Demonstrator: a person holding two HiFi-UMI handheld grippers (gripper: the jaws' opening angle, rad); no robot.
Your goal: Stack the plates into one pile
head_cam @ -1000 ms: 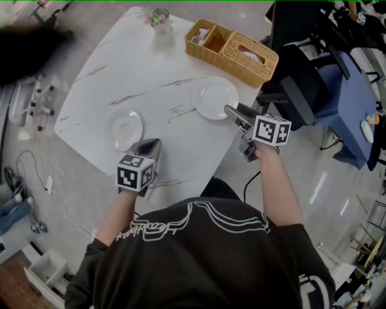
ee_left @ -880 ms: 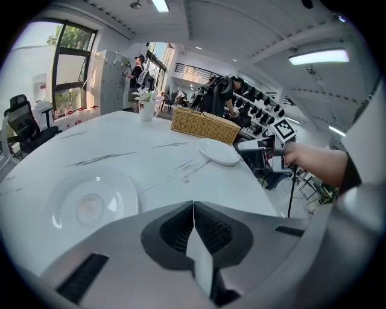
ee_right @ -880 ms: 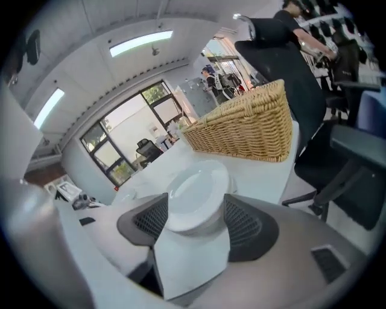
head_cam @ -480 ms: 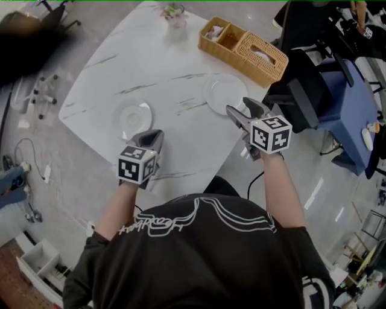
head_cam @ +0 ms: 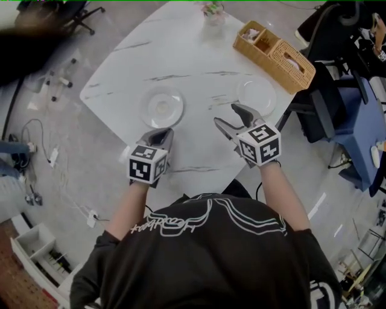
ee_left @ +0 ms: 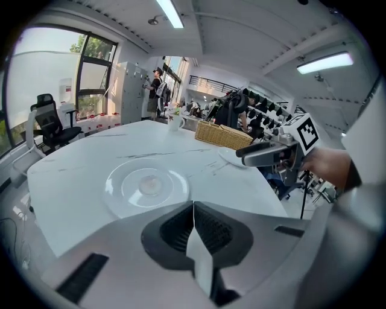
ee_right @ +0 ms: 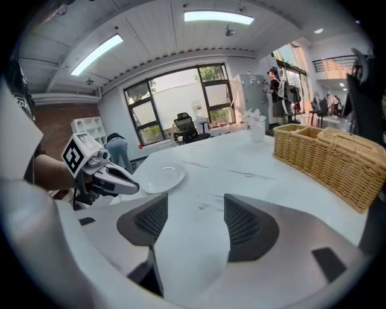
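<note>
Two white plates lie apart on the white marble table (head_cam: 181, 54). The left plate (head_cam: 161, 107) (ee_left: 146, 186) (ee_right: 161, 177) is just ahead of my left gripper (head_cam: 161, 135) (ee_left: 193, 205), which hovers near the table's front edge with its jaws shut and empty. The right plate (head_cam: 256, 95) (ee_left: 232, 158) lies to the right of my right gripper (head_cam: 224, 114) (ee_right: 190, 211). That gripper is angled toward the table's middle. Its jaws are open, have just been opening, and hold nothing. The right gripper view does not show the right plate.
A wicker basket (head_cam: 274, 48) (ee_right: 329, 157) (ee_left: 223, 134) stands at the table's far right edge. A small white cup with flowers (head_cam: 212, 11) (ee_left: 175, 122) sits at the far edge. Chairs and a blue-covered seat (head_cam: 356, 114) crowd the right side; cables lie on the floor at left.
My right gripper has swung left from the table's right edge beside the right plate to over the table and has rolled. My left gripper has shifted right, now directly before the left plate.
</note>
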